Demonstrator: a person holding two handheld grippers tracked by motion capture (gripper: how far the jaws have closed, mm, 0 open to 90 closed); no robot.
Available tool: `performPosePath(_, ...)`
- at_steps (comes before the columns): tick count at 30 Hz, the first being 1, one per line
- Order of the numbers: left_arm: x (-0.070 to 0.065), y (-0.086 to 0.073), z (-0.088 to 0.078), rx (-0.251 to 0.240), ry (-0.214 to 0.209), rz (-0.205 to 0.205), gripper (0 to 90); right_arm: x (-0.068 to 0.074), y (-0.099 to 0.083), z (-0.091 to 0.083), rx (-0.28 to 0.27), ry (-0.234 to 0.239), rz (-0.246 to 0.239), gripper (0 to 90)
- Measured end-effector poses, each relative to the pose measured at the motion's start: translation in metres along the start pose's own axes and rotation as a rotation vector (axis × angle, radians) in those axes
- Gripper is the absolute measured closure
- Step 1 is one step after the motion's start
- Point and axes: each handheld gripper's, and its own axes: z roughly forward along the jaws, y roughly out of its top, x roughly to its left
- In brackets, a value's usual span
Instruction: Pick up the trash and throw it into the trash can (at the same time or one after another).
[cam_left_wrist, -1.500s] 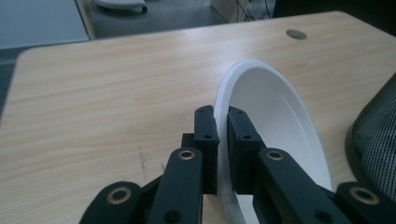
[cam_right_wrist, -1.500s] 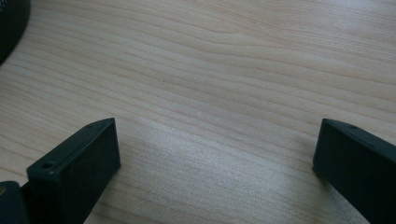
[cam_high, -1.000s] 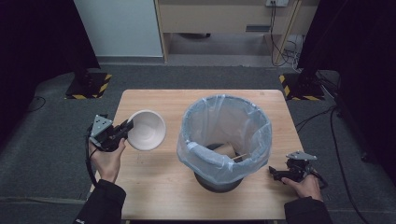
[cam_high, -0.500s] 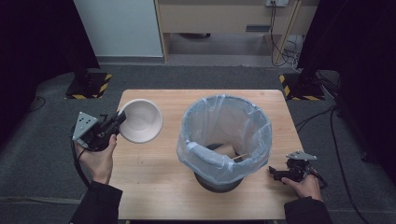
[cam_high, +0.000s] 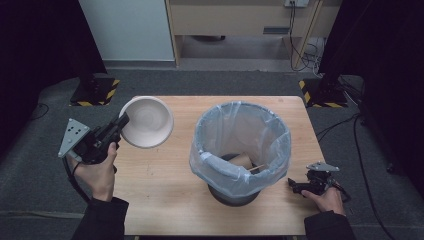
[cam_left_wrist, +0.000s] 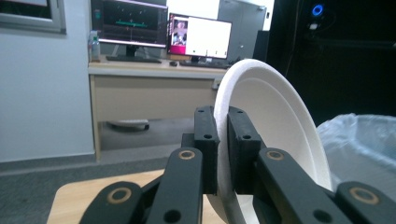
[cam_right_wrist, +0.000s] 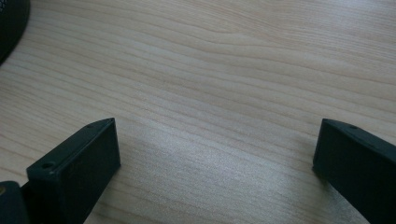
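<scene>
Room: dark grey floor around a light wooden table; a desk with monitors stands against the far wall, seen in the left gripper view.
Bowl: white foam bowl held off the table near its left far corner, tilted so its hollow faces the high camera; in the left gripper view it stands on edge, its lower rim cut off by the jaws and the frame.
Left gripper: jaws clamped on the bowl's rim, one pad on each side of the thin wall; the hand under it is over the table's left edge.
Bin: black waste bin lined with a translucent plastic bag at mid table, just right of the bowl but apart from it; its base is mostly hidden by the bag's overhang.
Bin contents: something brownish and a thin stick at the bottom, too dim to identify.
Right gripper: low at the table's right near corner beside the bin; jaws spread wide with bare wood between them, gripping nothing.
Right gripper view: a dark curved edge at the top left corner, mostly cut off.
</scene>
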Motion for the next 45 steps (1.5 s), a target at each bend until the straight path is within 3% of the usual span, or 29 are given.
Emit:
performPosePath(13, -0.014, 0.02, -0.007, -0.066, -0.041, 0.013, 83.5, 0.0, 0.0, 0.0, -0.001, -0.001, -0.001, 0.8)
performPosePath(24, -0.031, 0.042, -0.003, -0.119, -0.079, 0.032, 83.4, 0.0, 0.0, 0.0, -0.001, -0.001, -0.001, 0.8)
performPosePath(45, -0.079, 0.057, 0.025, -0.14, -0.199, 0.047, 83.5, 0.0, 0.0, 0.0, 0.0, 0.0, 0.0, 0.8)
